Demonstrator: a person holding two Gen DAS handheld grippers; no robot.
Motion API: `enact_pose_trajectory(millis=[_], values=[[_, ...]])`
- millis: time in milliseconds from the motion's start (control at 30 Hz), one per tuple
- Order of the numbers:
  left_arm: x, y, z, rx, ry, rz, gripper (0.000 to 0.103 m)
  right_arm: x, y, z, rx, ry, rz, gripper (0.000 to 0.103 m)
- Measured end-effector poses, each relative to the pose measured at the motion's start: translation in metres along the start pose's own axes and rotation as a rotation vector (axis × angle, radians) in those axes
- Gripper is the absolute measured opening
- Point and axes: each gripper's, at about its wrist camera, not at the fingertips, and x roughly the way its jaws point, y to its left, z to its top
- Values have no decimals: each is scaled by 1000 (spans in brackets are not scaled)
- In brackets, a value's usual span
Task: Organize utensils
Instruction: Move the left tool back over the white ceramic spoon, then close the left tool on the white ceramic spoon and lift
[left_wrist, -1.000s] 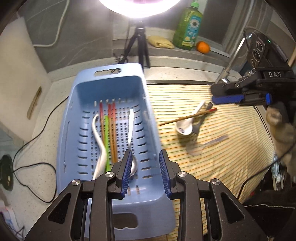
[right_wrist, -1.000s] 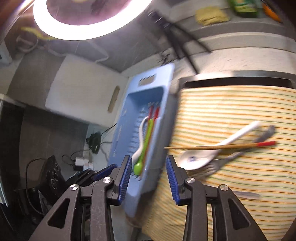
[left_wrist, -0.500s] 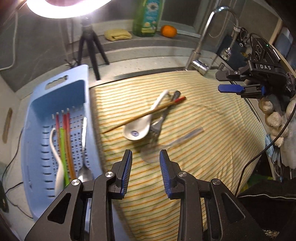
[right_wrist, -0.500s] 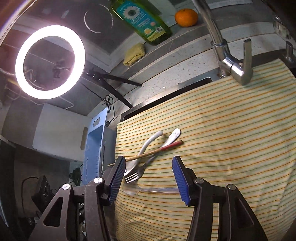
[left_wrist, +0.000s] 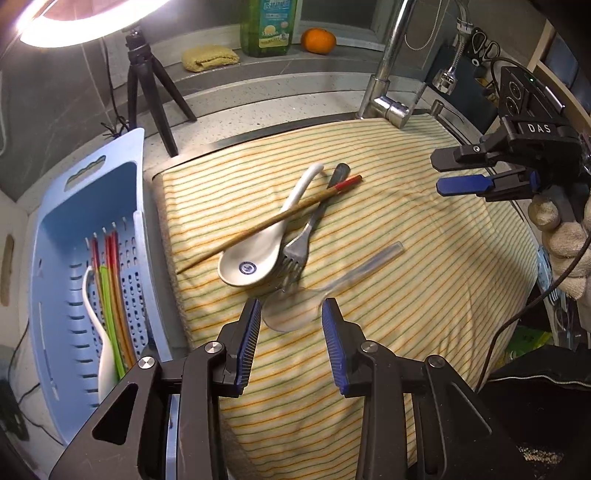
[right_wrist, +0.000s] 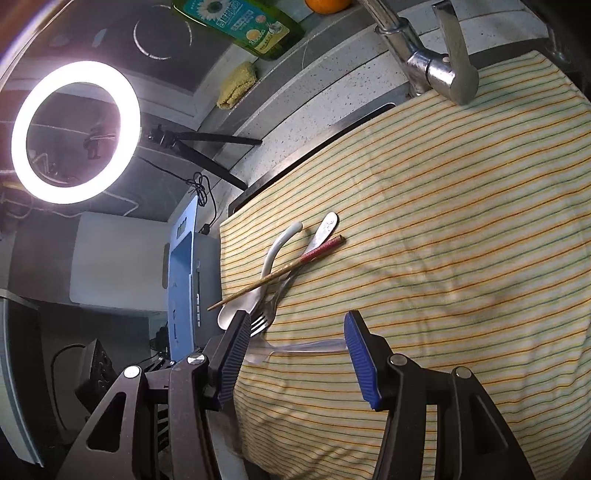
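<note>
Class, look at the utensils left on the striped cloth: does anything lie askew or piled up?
Yes. The chopstick lies slanted across the white spoon and crosses the fork, so three are stacked. The clear plastic spoon lies alone.

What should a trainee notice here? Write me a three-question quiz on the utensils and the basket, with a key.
1. True or false: the wooden chopstick lies across the white ceramic spoon.
2. Which utensil lies nearest the left gripper? A) metal fork B) clear plastic spoon C) green spoon
3. Fill in: the blue basket sits beside the striped cloth, holding a white spoon, a green utensil and coloured ____.

Key
1. True.
2. B: the clear plastic spoon has its bowl right ahead of the opening, empty jaws.
3. Chopsticks.
</note>
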Motion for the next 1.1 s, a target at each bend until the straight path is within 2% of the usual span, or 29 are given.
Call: enact_pose_trajectory(millis=[333, 467, 533, 700, 867, 1100], values=[[4, 27, 32, 13, 6, 15, 33, 15, 14, 17, 35, 11, 47, 49], [15, 39, 47, 4, 28, -9, 33, 30, 19, 29, 64, 20, 72, 49], [21, 43, 52, 4, 46, 3, 33, 39, 22, 34, 65, 30, 76, 49], [31, 53, 63, 16, 80, 10, 33, 66, 32, 45, 35, 61, 45, 49], [46, 61, 74, -3, 133, -33, 33, 88, 36, 54, 20, 95, 4, 48], [71, 52, 82, 75, 200, 43, 33, 104, 36, 56, 20, 131, -27, 48]])
